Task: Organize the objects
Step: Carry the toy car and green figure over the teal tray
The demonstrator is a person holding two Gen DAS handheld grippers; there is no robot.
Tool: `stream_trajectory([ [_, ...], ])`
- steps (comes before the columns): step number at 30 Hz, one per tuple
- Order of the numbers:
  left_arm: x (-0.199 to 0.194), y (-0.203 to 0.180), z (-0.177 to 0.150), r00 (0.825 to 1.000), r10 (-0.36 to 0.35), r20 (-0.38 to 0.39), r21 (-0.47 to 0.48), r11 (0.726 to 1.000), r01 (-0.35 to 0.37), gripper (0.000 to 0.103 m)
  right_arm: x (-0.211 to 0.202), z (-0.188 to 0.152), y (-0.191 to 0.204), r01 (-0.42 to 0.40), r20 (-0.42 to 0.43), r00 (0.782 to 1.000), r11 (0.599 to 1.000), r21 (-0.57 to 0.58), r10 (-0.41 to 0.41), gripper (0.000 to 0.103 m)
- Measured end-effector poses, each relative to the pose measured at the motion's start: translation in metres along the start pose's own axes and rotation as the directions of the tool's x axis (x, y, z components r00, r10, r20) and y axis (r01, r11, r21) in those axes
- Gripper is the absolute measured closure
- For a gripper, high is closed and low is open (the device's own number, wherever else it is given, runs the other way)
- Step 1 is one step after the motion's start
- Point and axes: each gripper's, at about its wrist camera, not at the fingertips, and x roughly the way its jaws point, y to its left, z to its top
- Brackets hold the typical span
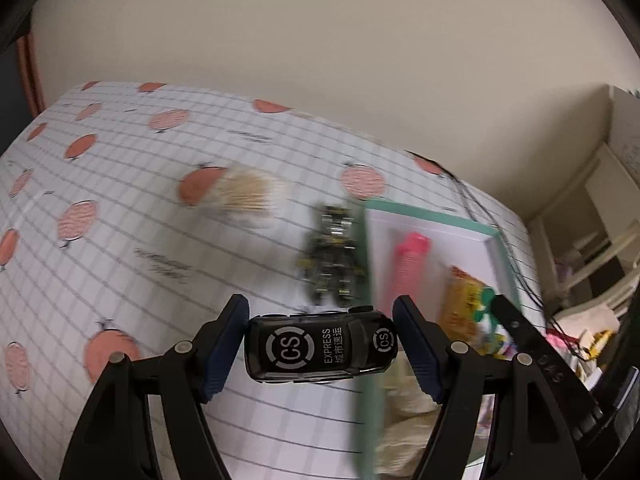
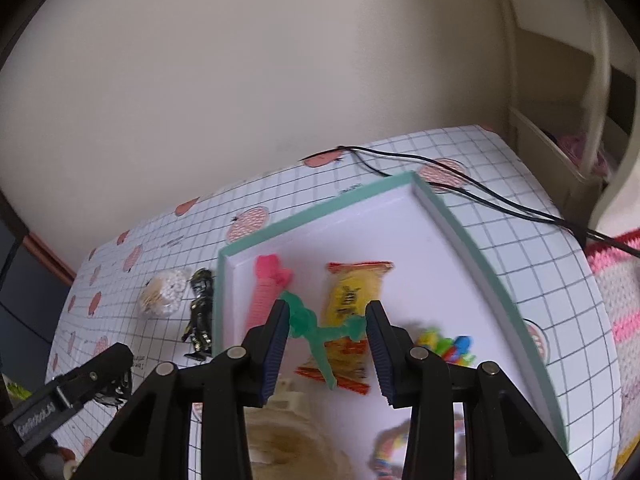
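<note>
Landmark: shallow tray [image 2: 472,240] with mint-green rim and white floor, on a grid-patterned tablecloth [image 1: 120,240] printed with peach motifs.
Left gripper [image 1: 320,344]: fingers pressed against both ends of a black toy car [image 1: 320,350] marked "CS EXPRESS", held clear of the cloth just outside the tray's left rim.
Right gripper [image 2: 328,344]: fingers pinching a green plastic figure [image 2: 320,328], suspended over the tray floor.
Tray contents: pink ridged toy [image 2: 266,292] near the left wall; yellow snack packet [image 2: 352,292] at centre, under the green figure; small multicoloured pieces [image 2: 448,346] to its right; beige item at the near end, blurred, not identifiable.
Outside tray, left side: dark robot figurine [image 2: 200,312] lying just beside the rim; clear container of cotton swabs [image 2: 164,294] beyond it.
Outside tray, far side: black cable [image 2: 480,196] trailing across the cloth.
</note>
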Motion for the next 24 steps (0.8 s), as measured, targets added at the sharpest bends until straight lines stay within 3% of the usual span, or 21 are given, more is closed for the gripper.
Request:
stream_trajectory([
  [9,0.016,-0.052,-0.009,0.998,-0.064,0.003,0.094,0.994,0.064,0.028,-0.004,0.014,-0.039,0.028,-0.017,0.999,0.999,0.028,-0.028,0.061],
  [24,0.049,-0.082,-0.012,0.995,-0.096,-0.031,0.117,0.988,0.099,0.028,0.015,0.020,-0.062,0.071,-0.087,0.994,0.995,0.067,-0.066,0.061],
])
